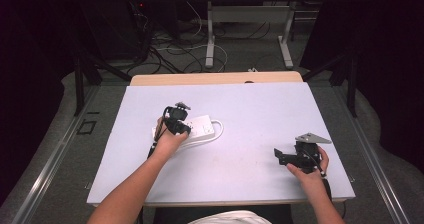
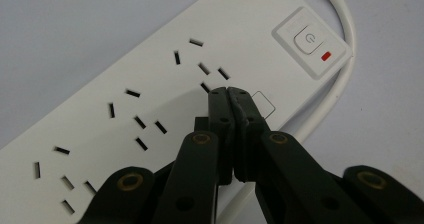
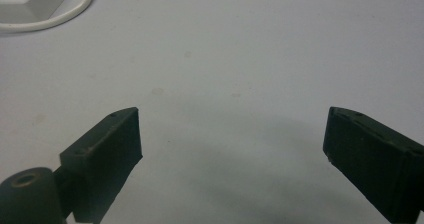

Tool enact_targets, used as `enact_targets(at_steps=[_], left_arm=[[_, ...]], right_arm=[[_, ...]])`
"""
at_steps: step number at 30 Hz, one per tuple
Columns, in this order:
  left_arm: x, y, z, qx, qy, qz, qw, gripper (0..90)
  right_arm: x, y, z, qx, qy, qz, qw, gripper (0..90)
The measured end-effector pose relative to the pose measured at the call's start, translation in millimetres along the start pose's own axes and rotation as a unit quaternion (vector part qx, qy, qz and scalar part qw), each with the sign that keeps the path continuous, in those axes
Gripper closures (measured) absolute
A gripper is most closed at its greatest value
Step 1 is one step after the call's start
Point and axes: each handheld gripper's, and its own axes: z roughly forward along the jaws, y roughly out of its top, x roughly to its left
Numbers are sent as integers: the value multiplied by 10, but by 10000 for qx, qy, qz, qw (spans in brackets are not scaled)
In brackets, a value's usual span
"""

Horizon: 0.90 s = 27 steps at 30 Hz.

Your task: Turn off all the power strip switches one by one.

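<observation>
Where jaws meet — red light (image 2: 326,56)

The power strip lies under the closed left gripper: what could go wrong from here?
1. The left gripper, shut with nothing between its jaws, hovers over the power strip short of the switch; a push from there might miss the switch.
2. Nothing holds the strip: the right gripper is open, far off over the table. A slanted push could slide it.
3. The cable loops beside the switch and might catch.
</observation>
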Motion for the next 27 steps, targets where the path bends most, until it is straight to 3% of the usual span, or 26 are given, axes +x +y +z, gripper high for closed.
enact_targets(at_steps=[7,18,27], left_arm=[[-5,-2,5,0,-4,24,10000,875],[-54,-29,23,-5,182,191,9997,900],[45,-62,-13,40,86,14,10000,899]], right_arm=[[3,1,-1,3,1,9,10000,80],[8,2,3,6,-2,-1,10000,80],[-4,-4,3,10,-15,14,10000,80]])
